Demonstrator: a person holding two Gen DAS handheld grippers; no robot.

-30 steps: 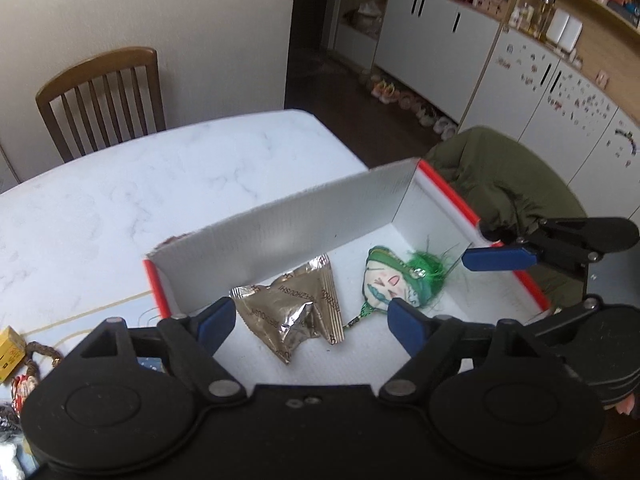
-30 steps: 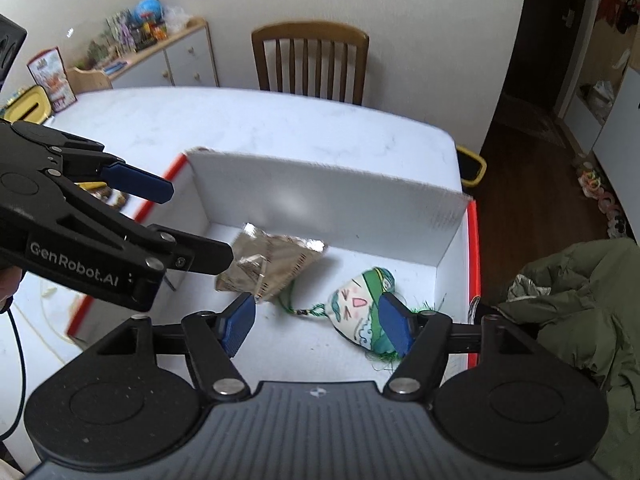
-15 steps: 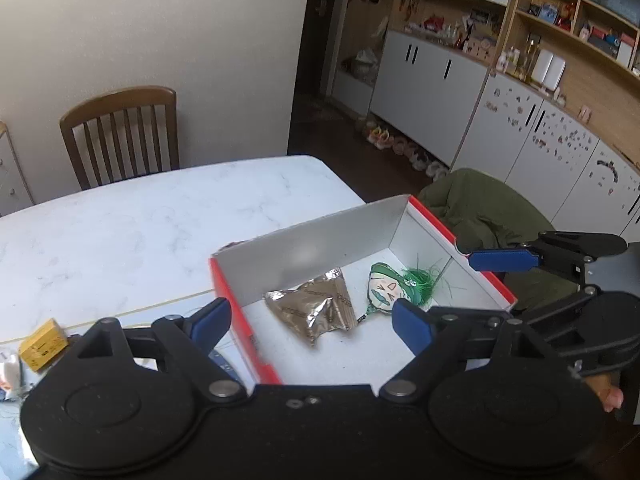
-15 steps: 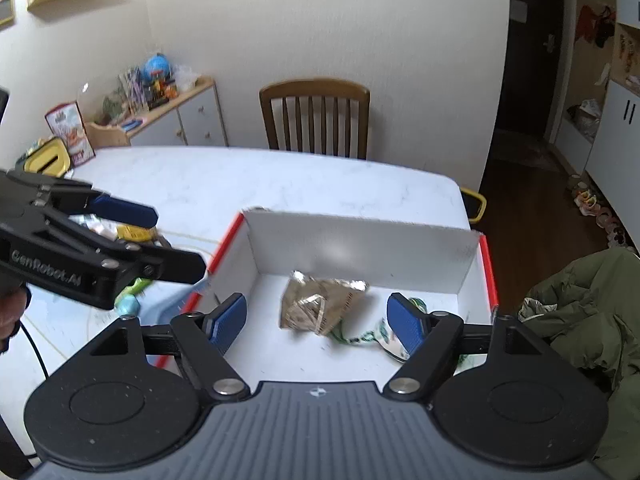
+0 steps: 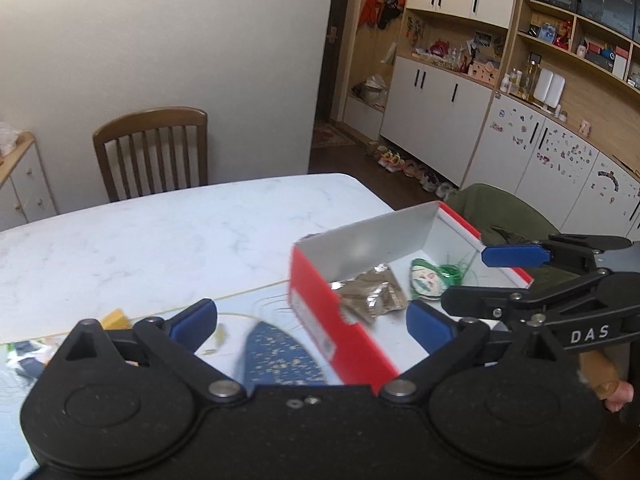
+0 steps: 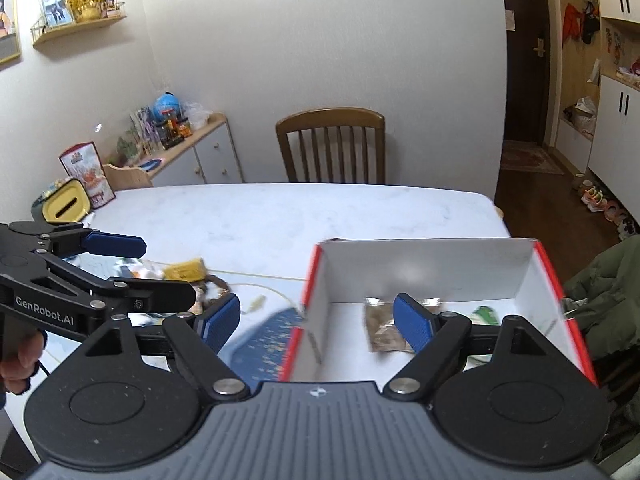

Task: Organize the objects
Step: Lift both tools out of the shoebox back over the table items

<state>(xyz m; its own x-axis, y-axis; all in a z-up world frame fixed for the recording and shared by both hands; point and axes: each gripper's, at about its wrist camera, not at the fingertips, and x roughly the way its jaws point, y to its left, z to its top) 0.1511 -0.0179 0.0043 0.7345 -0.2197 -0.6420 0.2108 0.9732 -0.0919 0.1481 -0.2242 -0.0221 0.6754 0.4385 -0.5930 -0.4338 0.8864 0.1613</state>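
Both the left gripper (image 5: 312,320) and right gripper (image 6: 318,318) are held wide open and empty, a foil packet (image 5: 370,292) and a blurred, possibly green charm (image 5: 428,276) being seen inside the red box (image 5: 332,320) at one o'clock.

Pulled back and lifted higher above the red box (image 5: 320,312) than a second ago, both the left gripper (image 5: 312,322) and the right gripper (image 6: 316,320). Moved off to the left of the box too, so its red outer wall now shows. Come into sight left of the box: a blue speckled mat (image 6: 264,344) and a yellow packet (image 6: 186,270). Both sets of jaws a little wider.
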